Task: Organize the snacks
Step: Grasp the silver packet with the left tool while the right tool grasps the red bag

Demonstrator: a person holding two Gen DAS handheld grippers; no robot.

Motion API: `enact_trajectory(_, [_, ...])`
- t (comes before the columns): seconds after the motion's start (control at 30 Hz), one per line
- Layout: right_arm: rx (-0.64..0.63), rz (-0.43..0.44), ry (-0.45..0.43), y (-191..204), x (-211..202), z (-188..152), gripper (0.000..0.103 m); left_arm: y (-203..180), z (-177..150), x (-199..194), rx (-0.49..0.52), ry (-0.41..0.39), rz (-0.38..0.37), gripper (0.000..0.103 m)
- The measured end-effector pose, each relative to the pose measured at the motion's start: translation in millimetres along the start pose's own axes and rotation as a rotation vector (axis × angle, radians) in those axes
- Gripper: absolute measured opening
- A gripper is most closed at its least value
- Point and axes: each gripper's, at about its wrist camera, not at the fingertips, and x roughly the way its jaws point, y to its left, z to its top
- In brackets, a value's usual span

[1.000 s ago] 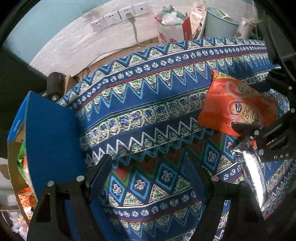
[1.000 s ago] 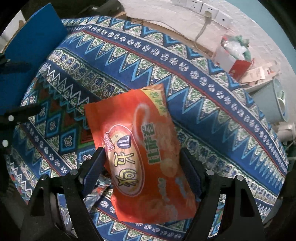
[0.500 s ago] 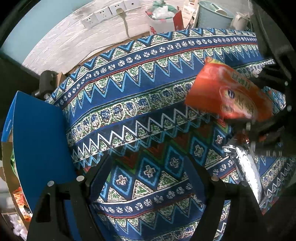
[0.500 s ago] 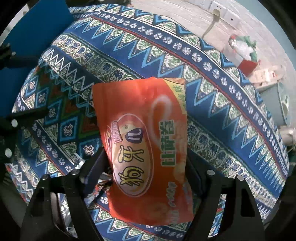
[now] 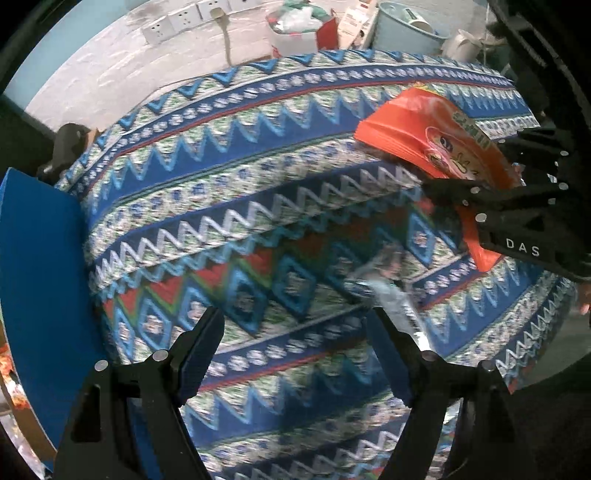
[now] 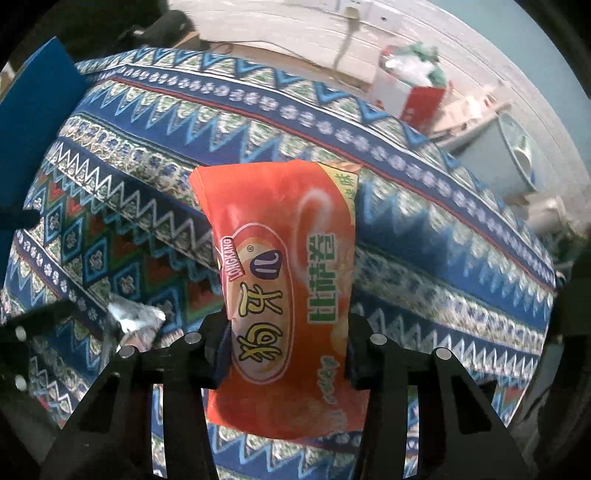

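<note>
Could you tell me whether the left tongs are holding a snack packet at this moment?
No, the left tongs stand wide open over the patterned cloth with nothing between them; the orange snack bag sits in the right tongs.

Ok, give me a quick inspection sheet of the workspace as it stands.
Surface: blue zigzag-patterned cloth.
Job's things: orange printed snack bag; crumpled silver foil packet lying on the cloth.
Clutter: blue flat board at the cloth's edge.
Grippers: right hand-held gripper has just closed on the orange bag; left hand-held gripper open, nothing between its fingers.
Cables: grey cord plugged into white wall sockets.
Surroundings: red-and-white box, pale teal bucket.
</note>
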Motion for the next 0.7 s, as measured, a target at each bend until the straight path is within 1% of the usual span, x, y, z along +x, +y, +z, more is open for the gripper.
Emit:
enact_trajectory(0.2, [0.034,-0.002,-0.01,-12.0,-18.0,-31.3,0.045,-40.6,-4.6,4.3,-0.015,0.034,-0.035,0.081])
enact_trajectory(0.4, [0.078,-0.012,-0.003,-35.8,-26.7,-66.5,0.045,-80.4,-4.5,20.3,-0.019,0.068,-0.042,0.081])
enact_trajectory(0.57, [0.118,-0.006,0.002,-48.5,-29.2,-82.8,0.045,-111.0,-7.1,36.6,-0.012,0.096,-0.035,0.081])
enact_trajectory(0.7, [0.135,0.001,0.003,-57.3,-27.6,-88.9,0.045,-126.8,-10.6,48.0,0.01,0.094,-0.027,0.081])
